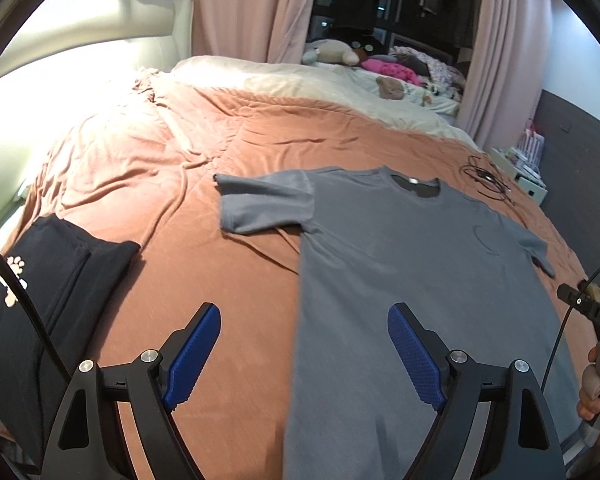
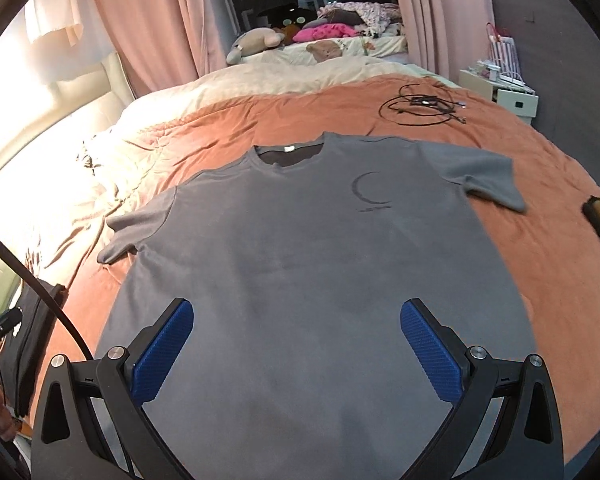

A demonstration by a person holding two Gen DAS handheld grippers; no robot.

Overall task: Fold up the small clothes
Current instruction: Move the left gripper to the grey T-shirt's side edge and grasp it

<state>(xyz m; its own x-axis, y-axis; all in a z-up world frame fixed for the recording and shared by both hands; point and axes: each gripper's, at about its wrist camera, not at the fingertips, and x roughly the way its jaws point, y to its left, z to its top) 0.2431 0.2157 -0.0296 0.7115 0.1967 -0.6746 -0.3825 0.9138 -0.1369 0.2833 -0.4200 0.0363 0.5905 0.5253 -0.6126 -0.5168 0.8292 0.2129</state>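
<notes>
A grey T-shirt [image 1: 412, 264] lies flat and face up on the orange bedspread [image 1: 180, 208], collar away from me and both sleeves spread. My left gripper [image 1: 304, 320] hovers open over the shirt's left side edge near the hem, nothing between its blue pads [image 1: 196, 348]. In the right wrist view the same T-shirt [image 2: 300, 248] fills the middle, with a dark crescent print on the chest. My right gripper [image 2: 296, 316] hangs open above the lower body of the shirt, its pads [image 2: 432, 348] apart and empty.
A folded black garment [image 1: 56, 288] with a paw print lies at the left on the bedspread. Coiled black cables [image 2: 420, 108] rest beyond the collar. Plush toys and pink clothes [image 2: 328, 32] sit by the curtains. A white bedside unit [image 2: 500, 88] stands at the right. A hand [image 1: 596, 384] holds the other gripper.
</notes>
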